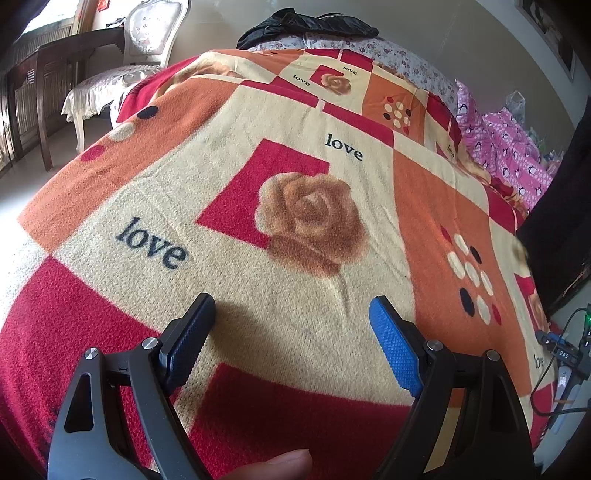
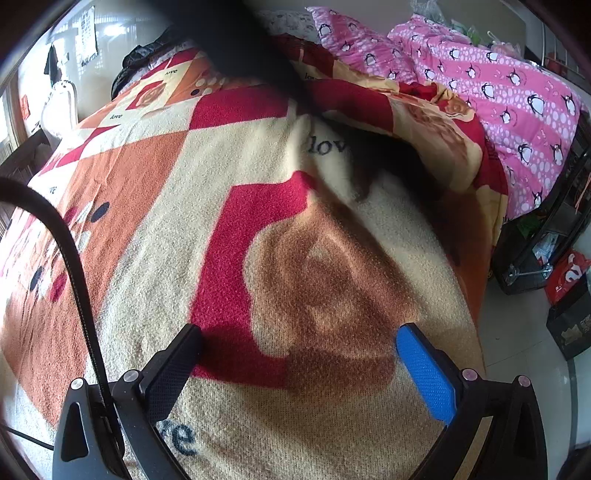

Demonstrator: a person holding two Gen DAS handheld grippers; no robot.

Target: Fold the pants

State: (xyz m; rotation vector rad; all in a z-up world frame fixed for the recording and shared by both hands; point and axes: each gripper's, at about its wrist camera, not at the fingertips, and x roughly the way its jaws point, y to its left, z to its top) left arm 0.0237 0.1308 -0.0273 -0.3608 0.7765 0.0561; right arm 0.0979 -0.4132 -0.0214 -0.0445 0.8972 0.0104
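Observation:
My left gripper point(image 1: 293, 314) is open and empty, low over a bed blanket point(image 1: 229, 173) with red, orange and cream squares, roses and the word "love". My right gripper point(image 2: 299, 341) is open and empty over the same blanket point(image 2: 184, 206). A dark blurred cloth point(image 2: 243, 40) hangs across the top of the right wrist view, close to the lens; it may be the pants, but I cannot tell. A dark edge point(image 1: 557, 206) also shows at the right of the left wrist view.
A pink penguin quilt point(image 2: 498, 85) is bunched at the bed's far right. A black jacket point(image 1: 310, 22) lies at the bed's far end. A white chair point(image 1: 122, 74) and dark wooden furniture point(image 1: 40, 81) stand left. Boxes and bags point(image 2: 565, 291) sit on the floor right. A black cable point(image 2: 74, 266) runs past my right gripper.

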